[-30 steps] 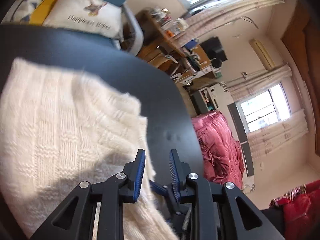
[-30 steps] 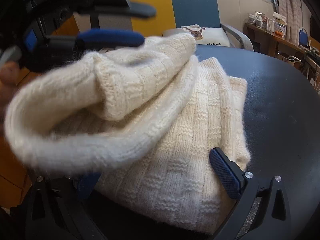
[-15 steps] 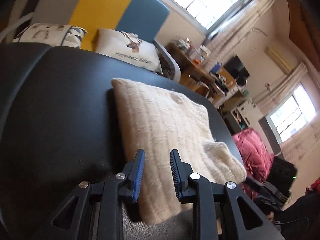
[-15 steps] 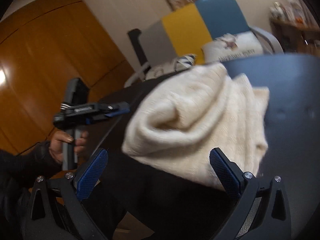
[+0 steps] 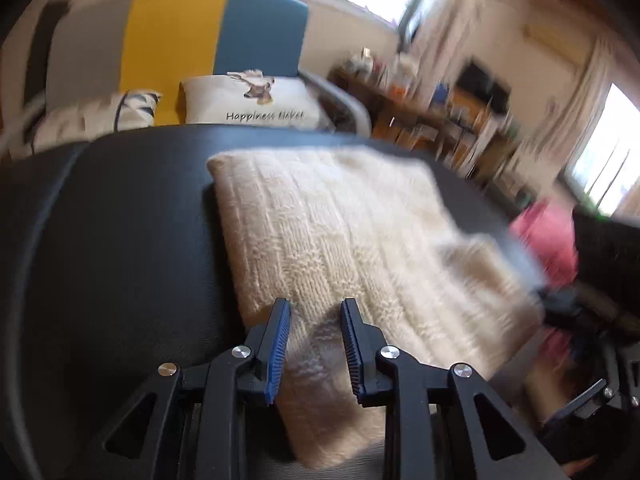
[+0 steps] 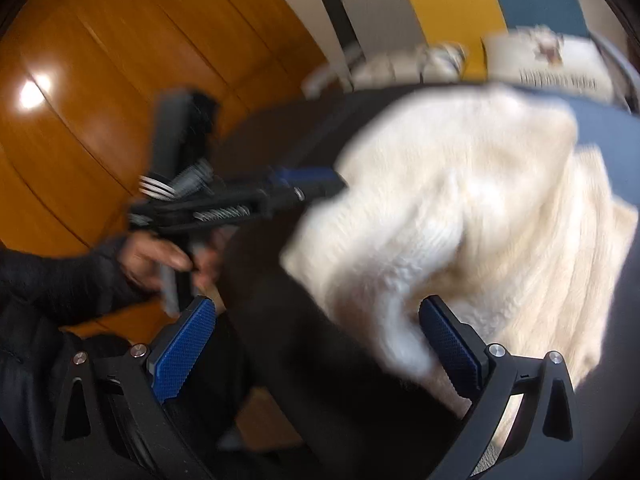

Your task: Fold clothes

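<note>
the left tool hangs just over the near edge of the cream knit sweater, its jaws opening and pinching nothing. the sweater lies folded on the black worktop. the right tool stands spread wide, seemingly empty though blurred, probably freed to smooth the fold.

The sweater was cream with a ribbed, blocky knit pattern, lying on a plain black table. Behind it the chair had grey, yellow and teal-blue panels, with a white pillow that had dark lettering and a little brown animal print, plus a second white pillow with dark triangles. Both grippers were black with blue ridged pads, the sleeve was black, and the wall panelling was glossy orange-brown wood.
</note>
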Demonstrator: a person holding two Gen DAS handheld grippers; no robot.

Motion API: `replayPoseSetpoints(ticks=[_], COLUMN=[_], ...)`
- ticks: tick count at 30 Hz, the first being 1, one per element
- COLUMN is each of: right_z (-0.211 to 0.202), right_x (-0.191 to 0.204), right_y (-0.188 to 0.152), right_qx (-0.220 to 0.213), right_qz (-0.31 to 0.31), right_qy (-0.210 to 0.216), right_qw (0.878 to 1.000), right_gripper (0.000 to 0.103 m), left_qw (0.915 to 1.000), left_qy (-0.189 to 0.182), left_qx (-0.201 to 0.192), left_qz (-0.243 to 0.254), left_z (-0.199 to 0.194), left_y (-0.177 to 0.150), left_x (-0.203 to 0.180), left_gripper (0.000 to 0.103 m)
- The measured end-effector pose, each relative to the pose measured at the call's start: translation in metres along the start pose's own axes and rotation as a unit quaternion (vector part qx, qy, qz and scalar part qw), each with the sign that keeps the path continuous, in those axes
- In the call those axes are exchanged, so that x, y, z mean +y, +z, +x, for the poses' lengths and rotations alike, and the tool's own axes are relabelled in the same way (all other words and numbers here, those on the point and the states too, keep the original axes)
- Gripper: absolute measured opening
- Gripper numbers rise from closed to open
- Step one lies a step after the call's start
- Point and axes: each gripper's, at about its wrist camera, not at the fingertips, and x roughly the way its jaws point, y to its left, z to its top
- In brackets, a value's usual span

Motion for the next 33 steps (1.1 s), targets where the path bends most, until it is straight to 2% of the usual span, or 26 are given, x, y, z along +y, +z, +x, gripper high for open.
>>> replayPoseSetpoints(ticks=[2,5,8,11,13,15,17,20,23,25,28,30,31,33], right_z=[0.010,0.001,-0.013,-0.022,-0.017,-0.024,-0.038,-0.047,-0.030,-0.025,-0.035,-0.043,-0.045,-0.046], right_x=[-0.013,-0.026,-0.037,-0.040,-0.041,-0.038,-0.037,-0.041,-0.052,-0.056,-0.051,-0.043,-0.039,-0.028], right_y=[-0.010,-0.025,-0.033,-0.038,-0.040,-0.040,-0.037,-0.033,-0.032,-0.032,-0.032,-0.033,-0.031,-0.025], right_qx=[0.025,-0.008,-0.042,-0.058,-0.042,-0.059,-0.091,-0.116,-0.097,-0.099,-0.126,-0.141,-0.139,-0.115], right_qz=[0.025,0.053,0.082,0.092,0.093,0.089,0.088,0.097,0.123,0.139,0.137,0.126,0.116,0.085], right_qy=[-0.020,0.010,0.045,0.070,0.063,0.055,0.053,0.056,0.020,0.003,0.016,0.042,0.059,0.080], right_qw=[0.999,0.999,0.995,0.992,0.993,0.993,0.991,0.987,0.987,0.985,0.982,0.981,0.982,0.987], right_gripper=[0.103,0.103,0.103,0.103,0.103,0.103,0.103,0.103,0.103,0.103,0.103,0.103,0.103,0.103], left_qw=[0.9998,0.9997,0.9999,0.9976,0.9989,0.9983,0.9980,0.9934,0.9815,0.9887,0.9919,0.9947,0.9955,0.9979], left_qy=[0.008,0.010,-0.014,0.000,-0.027,-0.058,-0.043,0.020,0.123,0.083,0.062,0.049,0.051,0.025], left_qx=[0.012,-0.002,-0.007,0.026,0.014,-0.008,-0.047,-0.113,-0.139,-0.106,-0.083,-0.060,-0.050,-0.035], left_qz=[0.012,0.021,0.004,0.065,0.034,0.001,0.003,-0.003,-0.048,-0.067,-0.074,-0.067,-0.063,-0.049], left_z=[0.007,0.004,0.002,0.014,0.006,-0.006,-0.018,-0.042,-0.051,-0.042,-0.027,-0.010,-0.002,0.010], left_y=[-0.004,-0.006,-0.004,-0.008,-0.001,0.011,0.026,0.063,0.101,0.118,0.121,0.115,0.112,0.103], left_x=[-0.009,-0.014,-0.008,-0.021,-0.015,-0.006,-0.001,0.008,0.029,0.034,0.026,0.017,0.012,0.001], left_gripper=[0.030,0.030,0.030,0.032,0.032,0.032,0.032,0.031,0.031,0.032,0.033,0.034,0.034,0.034])
